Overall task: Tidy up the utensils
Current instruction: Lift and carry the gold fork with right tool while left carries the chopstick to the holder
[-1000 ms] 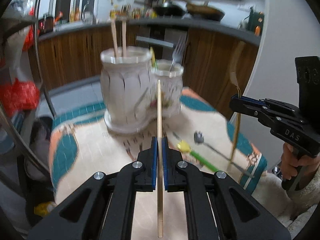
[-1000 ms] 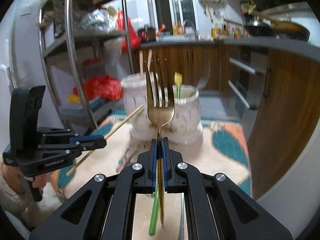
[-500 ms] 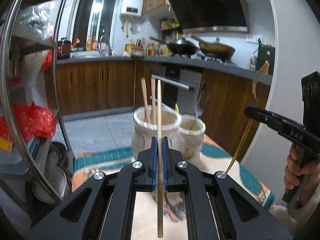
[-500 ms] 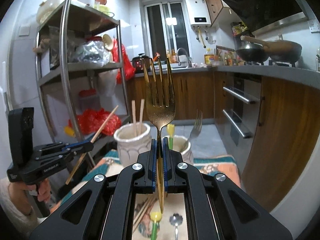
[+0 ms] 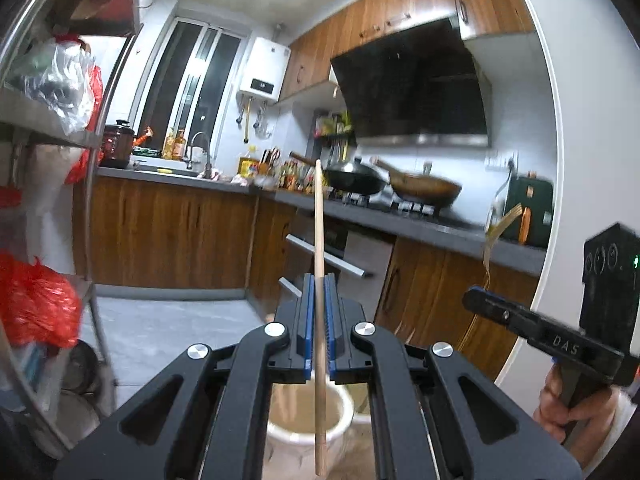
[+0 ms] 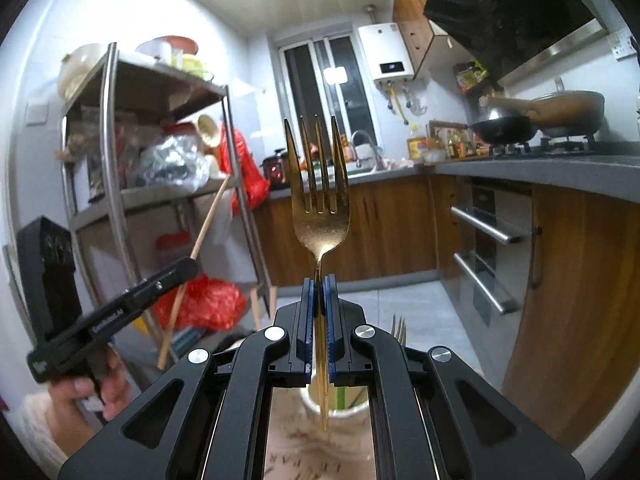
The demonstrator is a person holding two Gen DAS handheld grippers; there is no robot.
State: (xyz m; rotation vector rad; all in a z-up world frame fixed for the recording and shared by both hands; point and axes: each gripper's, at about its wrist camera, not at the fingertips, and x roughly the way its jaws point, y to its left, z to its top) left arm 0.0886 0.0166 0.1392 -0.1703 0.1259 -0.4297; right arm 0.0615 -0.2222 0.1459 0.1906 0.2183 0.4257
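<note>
My left gripper (image 5: 319,280) is shut on a wooden chopstick (image 5: 319,216) that stands upright, its lower end hanging over the mouth of a white ceramic holder (image 5: 308,428). My right gripper (image 6: 319,280) is shut on a gold fork (image 6: 318,196), tines up, handle pointing down above a smaller white holder (image 6: 340,410) with a green-handled utensil inside. A silver fork (image 6: 398,328) sticks up from it. In the left wrist view the right gripper (image 5: 476,300) shows at the right with the blurred fork (image 5: 494,236). The right wrist view has the left gripper (image 6: 188,266) and its chopstick (image 6: 208,224).
A metal shelf rack (image 6: 112,184) with bags and bowls stands on the left. Wooden cabinets and a grey counter (image 5: 420,224) with pans run along the back and right. A patterned tablecloth (image 6: 320,460) lies under the holders. A person's hand (image 5: 572,412) grips each tool.
Both grippers have risen and tilted up towards level. The holders dropped from mid-frame to the bottom edge, now sitting beneath the held chopstick and fork. The loose utensils on the cloth left view.
</note>
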